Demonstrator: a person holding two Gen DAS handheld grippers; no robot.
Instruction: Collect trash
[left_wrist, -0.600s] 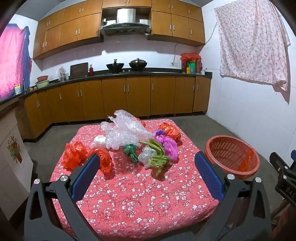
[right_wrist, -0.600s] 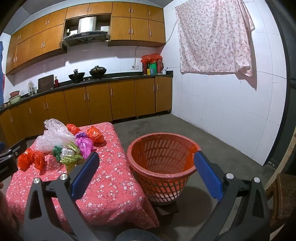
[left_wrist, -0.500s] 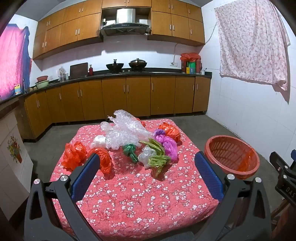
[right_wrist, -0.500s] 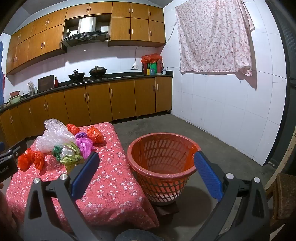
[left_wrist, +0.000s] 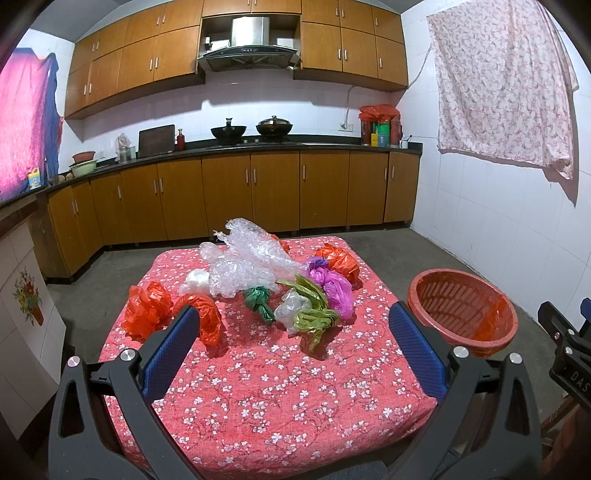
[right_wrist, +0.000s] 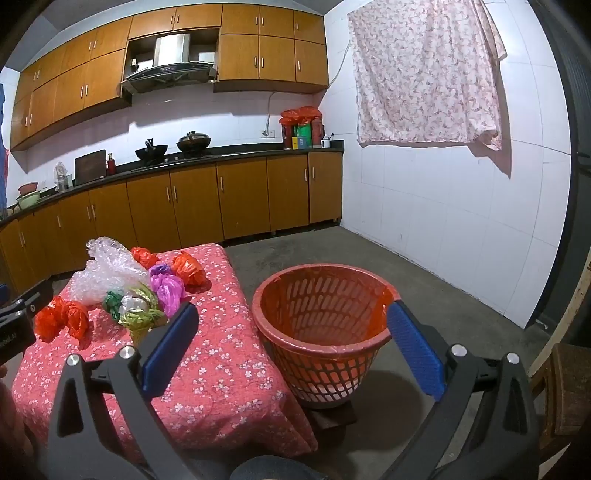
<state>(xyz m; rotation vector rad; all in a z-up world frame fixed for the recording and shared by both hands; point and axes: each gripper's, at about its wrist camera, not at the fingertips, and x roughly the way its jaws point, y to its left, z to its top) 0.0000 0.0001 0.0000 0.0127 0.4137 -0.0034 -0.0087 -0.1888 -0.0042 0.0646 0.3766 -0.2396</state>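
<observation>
Trash bags (left_wrist: 258, 291) ahead of wide, empty left gripper (left_wrist: 295, 354).

Very little text can be read. In the left wrist view, the black body of the right claw (left_wrist: 569, 354) at the right edge carries white letters "DAS", cut off by the frame. In the right wrist view, the black body of the left claw (right_wrist: 14, 325) at the left edge carries small white letters, too blurred to read.
</observation>
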